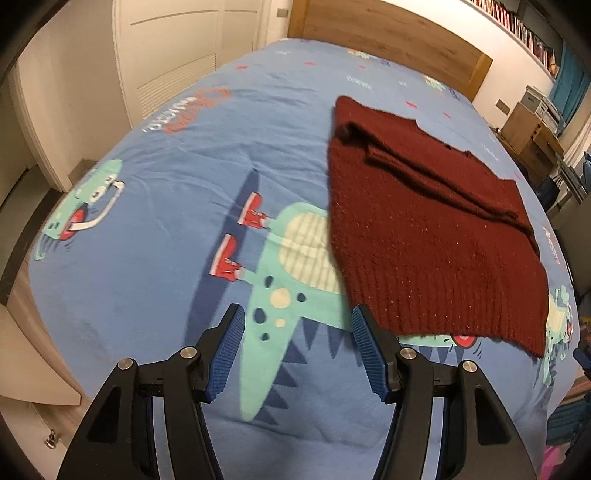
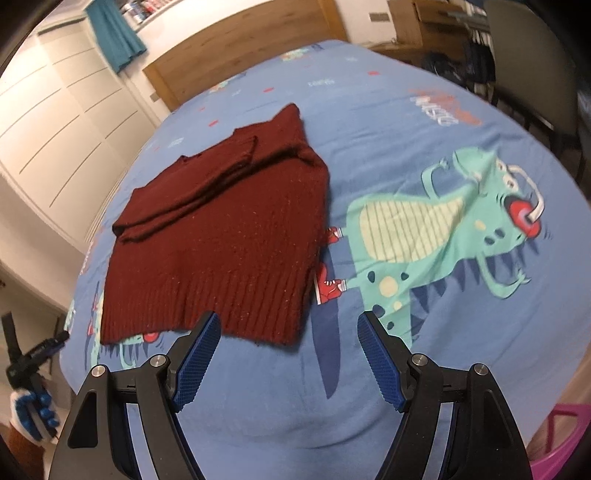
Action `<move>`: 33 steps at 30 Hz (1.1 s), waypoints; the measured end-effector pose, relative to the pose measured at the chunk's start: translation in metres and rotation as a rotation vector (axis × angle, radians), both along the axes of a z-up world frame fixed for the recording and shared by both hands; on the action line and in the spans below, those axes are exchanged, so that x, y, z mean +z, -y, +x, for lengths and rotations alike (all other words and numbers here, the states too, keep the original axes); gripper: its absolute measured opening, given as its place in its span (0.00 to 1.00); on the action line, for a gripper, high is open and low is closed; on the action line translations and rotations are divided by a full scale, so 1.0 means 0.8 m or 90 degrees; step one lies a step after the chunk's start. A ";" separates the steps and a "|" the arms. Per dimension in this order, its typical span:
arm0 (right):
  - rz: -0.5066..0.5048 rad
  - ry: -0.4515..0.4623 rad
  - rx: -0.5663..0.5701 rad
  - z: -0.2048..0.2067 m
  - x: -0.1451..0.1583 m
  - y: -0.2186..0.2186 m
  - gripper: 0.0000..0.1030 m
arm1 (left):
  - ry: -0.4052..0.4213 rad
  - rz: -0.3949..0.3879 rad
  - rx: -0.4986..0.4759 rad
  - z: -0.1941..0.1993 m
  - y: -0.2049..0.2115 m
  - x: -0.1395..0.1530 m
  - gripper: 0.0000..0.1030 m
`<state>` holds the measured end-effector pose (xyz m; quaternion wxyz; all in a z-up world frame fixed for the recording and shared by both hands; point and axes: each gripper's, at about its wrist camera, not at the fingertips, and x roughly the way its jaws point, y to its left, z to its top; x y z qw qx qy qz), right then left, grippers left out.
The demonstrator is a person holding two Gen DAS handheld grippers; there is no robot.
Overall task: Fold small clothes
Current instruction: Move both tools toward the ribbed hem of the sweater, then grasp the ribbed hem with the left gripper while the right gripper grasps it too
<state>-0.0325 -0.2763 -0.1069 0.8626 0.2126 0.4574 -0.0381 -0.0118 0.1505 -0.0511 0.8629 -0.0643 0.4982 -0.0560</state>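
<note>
Grippers tilt steeply down over the blue bed cover (image 1: 184, 177). Left gripper (image 1: 297, 314) has its 2 jaws apart, empty, just beside the near hem corner of the dark red sweater (image 1: 424, 229). Right gripper (image 2: 288, 321) gapes wide, empty, at the hem's other corner.

The sweater (image 1: 424, 229) lies flat on the bed (image 1: 184, 166), between and ahead of both grippers, the headboard (image 1: 388, 33) behind it.
</note>
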 end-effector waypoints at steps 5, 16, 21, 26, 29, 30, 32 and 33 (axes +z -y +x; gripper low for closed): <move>0.026 -0.022 -0.003 0.016 -0.022 0.008 0.76 | -0.032 -0.012 -0.022 0.020 0.019 -0.023 0.53; 0.060 -0.073 0.022 0.065 -0.071 -0.005 0.76 | -0.074 -0.050 -0.032 0.059 0.031 -0.056 0.53; 0.073 -0.088 0.033 0.084 -0.087 -0.009 0.76 | -0.095 -0.082 -0.039 0.067 0.029 -0.070 0.53; 0.079 -0.095 0.041 0.097 -0.097 -0.012 0.75 | -0.100 -0.119 -0.051 0.073 0.028 -0.076 0.53; 0.082 -0.096 0.047 0.103 -0.100 -0.014 0.75 | -0.104 -0.154 -0.057 0.076 0.027 -0.077 0.53; 0.082 -0.096 0.048 0.103 -0.100 -0.015 0.75 | -0.107 -0.169 -0.061 0.077 0.028 -0.077 0.53; 0.085 -0.095 0.051 0.106 -0.100 -0.016 0.75 | -0.110 -0.184 -0.065 0.078 0.030 -0.077 0.53; 0.086 -0.095 0.053 0.108 -0.100 -0.018 0.75 | -0.111 -0.190 -0.069 0.078 0.031 -0.077 0.53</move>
